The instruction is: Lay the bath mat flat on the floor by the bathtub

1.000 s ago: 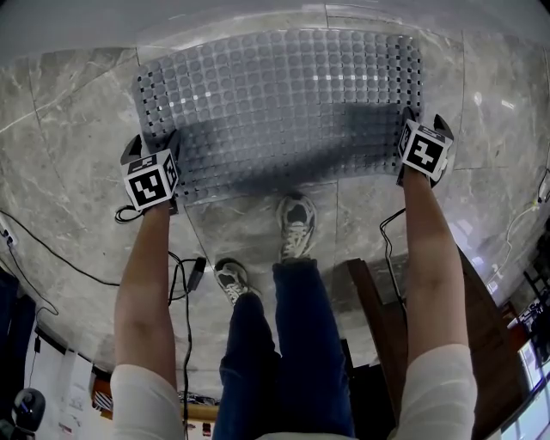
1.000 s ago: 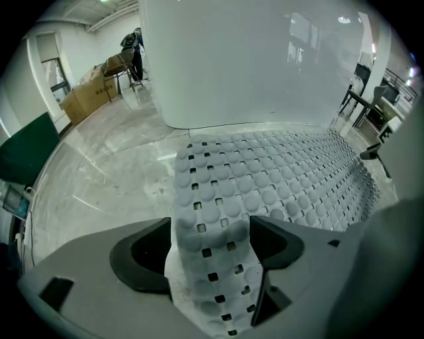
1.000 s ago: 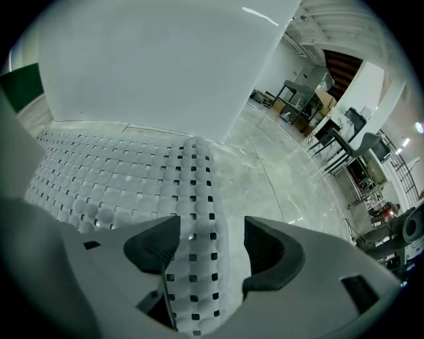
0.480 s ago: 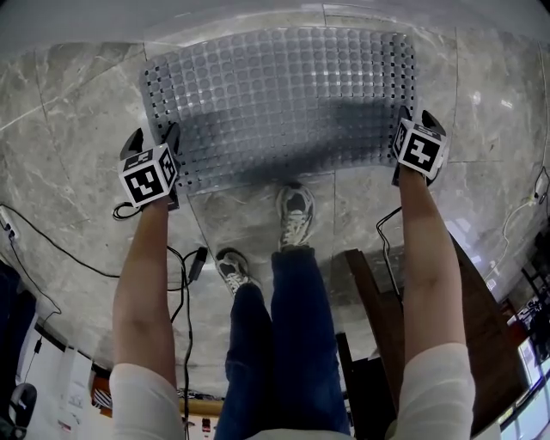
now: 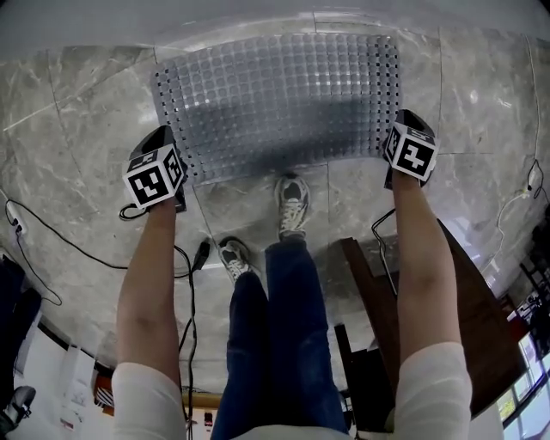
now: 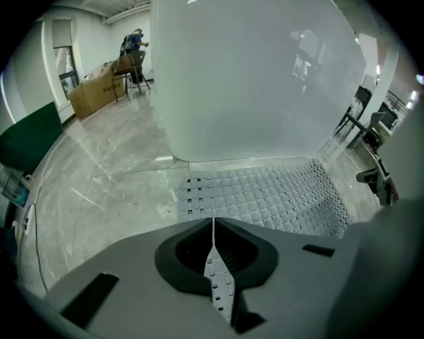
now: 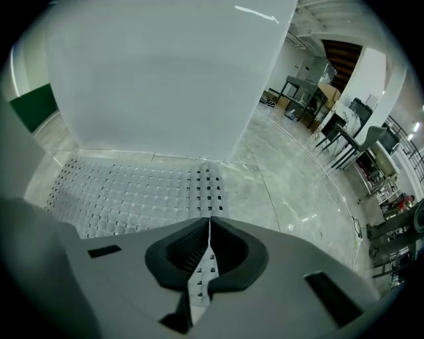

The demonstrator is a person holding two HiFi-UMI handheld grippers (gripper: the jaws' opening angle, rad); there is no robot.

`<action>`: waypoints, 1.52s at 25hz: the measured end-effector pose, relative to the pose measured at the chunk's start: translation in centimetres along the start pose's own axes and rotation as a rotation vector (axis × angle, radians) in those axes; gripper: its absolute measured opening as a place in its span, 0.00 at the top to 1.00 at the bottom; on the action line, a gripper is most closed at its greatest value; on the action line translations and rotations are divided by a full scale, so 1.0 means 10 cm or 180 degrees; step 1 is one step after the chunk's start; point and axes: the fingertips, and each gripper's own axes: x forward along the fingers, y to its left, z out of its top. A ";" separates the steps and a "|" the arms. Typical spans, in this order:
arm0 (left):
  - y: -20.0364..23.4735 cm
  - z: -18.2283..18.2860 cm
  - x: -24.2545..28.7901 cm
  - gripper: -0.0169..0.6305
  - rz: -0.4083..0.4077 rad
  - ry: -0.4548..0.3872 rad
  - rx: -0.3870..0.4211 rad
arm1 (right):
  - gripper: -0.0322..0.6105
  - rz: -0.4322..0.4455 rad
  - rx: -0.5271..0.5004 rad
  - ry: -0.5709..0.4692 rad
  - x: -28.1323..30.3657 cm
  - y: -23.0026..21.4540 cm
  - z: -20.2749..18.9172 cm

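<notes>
Left hand-held gripper: jaws have just closed and are clamped on the near-left corner of the grey perforated bath mat. Right hand-held gripper: jaws likewise just closed, pinching the near-right corner. Both near corners rise into the jaws. The rest of the mat lies on the marble floor, its far edge just beside the white bathtub.

Mat: grey rubbery, bumpy w/ holes. Floor: glossy marble. Tub: smooth white.

Seen from above, my left gripper and right gripper are covering the mat's near corners; the bathtub is getting cropped.
</notes>
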 end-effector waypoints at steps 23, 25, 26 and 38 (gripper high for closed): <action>-0.40 0.38 -1.34 0.93 -0.0205 -0.0027 0.0108 | 0.90 0.0235 0.0294 -0.0258 -1.49 -0.03 0.48; -0.41 0.42 -1.48 0.93 -0.0211 -0.0055 0.0077 | 0.90 0.0269 0.0325 -0.0295 -1.63 -0.03 0.56; -0.43 0.45 -1.55 0.93 -0.0221 -0.0073 0.0066 | 0.90 0.0295 0.0350 -0.0320 -1.71 -0.03 0.61; -0.67 0.79 -2.60 0.93 -0.0348 -0.0306 -0.0020 | 0.90 0.0539 0.0449 -0.0515 -2.71 0.11 0.93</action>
